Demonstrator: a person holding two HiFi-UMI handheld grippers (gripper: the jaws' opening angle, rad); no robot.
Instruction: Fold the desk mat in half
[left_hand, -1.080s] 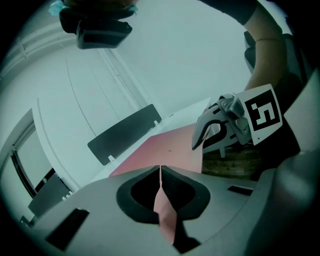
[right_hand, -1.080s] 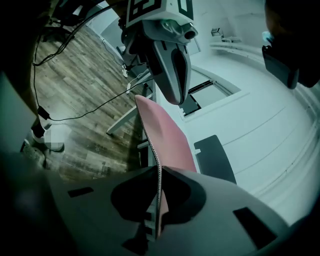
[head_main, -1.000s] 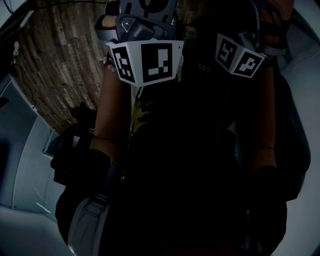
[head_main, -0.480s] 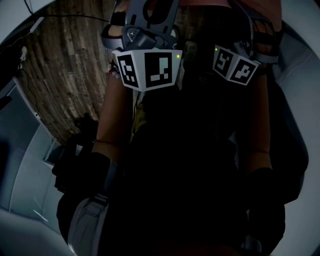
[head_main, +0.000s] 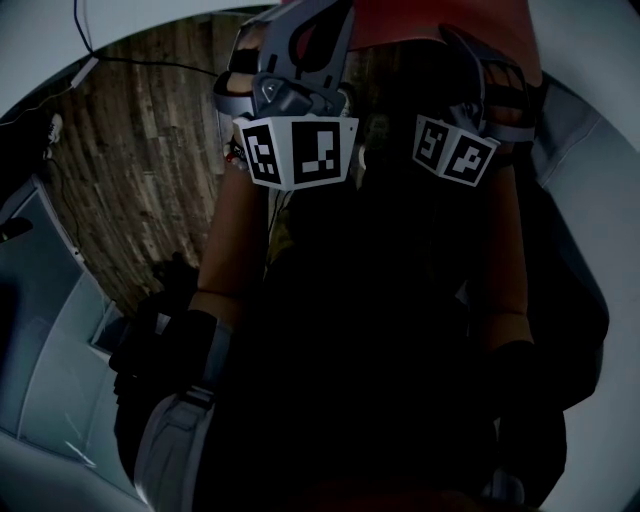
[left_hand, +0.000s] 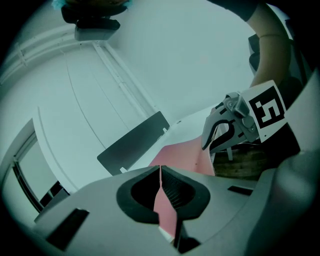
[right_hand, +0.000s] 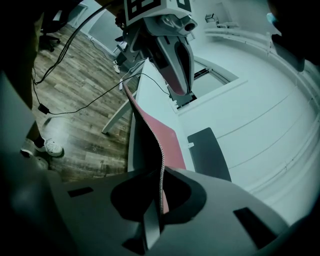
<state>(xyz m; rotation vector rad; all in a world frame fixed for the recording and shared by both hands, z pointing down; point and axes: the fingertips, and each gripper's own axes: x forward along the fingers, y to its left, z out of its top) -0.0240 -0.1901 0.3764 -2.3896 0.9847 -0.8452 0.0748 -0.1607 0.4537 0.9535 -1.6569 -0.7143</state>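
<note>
Fingers (left_hand: 186, 192) — both pairs — on desk mat (left_hand: 180, 157)

I'm seeing desk mat (right_hand: 166, 137) w/ smooth matt top, stitched edge; floor (right_hand: 85, 85) showing wood planks; left gripper (left_hand: 161, 175) pads (left_hand: 177, 189) looking ribbed rubber.

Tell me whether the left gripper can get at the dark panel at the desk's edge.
Probably not yet: the left gripper is shut on the desk mat, so its jaws are taken. Nothing else seems to block the dark panel ahead.
</note>
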